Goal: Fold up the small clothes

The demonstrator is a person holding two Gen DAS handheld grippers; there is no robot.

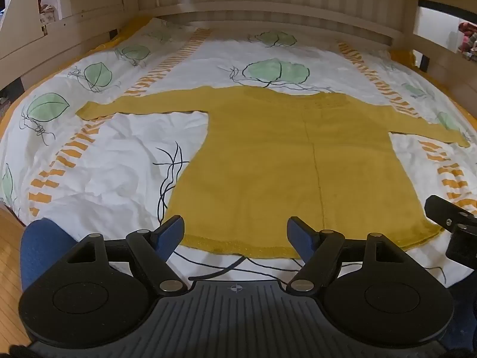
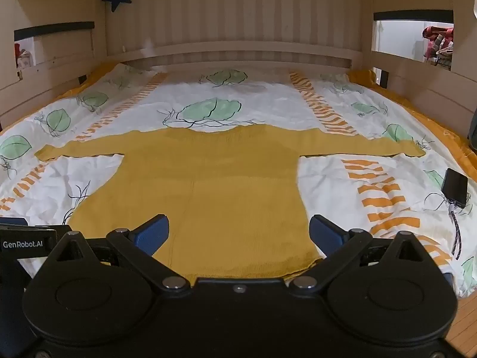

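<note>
A mustard-yellow knit sweater (image 1: 268, 161) lies flat on the bed, both sleeves spread out sideways and its hem toward me. In the left wrist view my left gripper (image 1: 235, 232) stands open above the hem with nothing between its blue pads. Part of the right gripper (image 1: 453, 223) shows at that view's right edge. The right wrist view shows the same sweater (image 2: 214, 185), with my right gripper (image 2: 238, 232) wide open over its lower right part, holding nothing. The left gripper's housing (image 2: 23, 244) sits at that view's left edge.
A white duvet (image 1: 104, 161) with green leaves and orange stripes covers the bed. A dark phone-like device (image 2: 454, 188) with a braided cable lies on it to the right. Wooden bed walls (image 2: 238, 29) enclose the back and sides. Wood floor (image 1: 12, 253) shows at the near edge.
</note>
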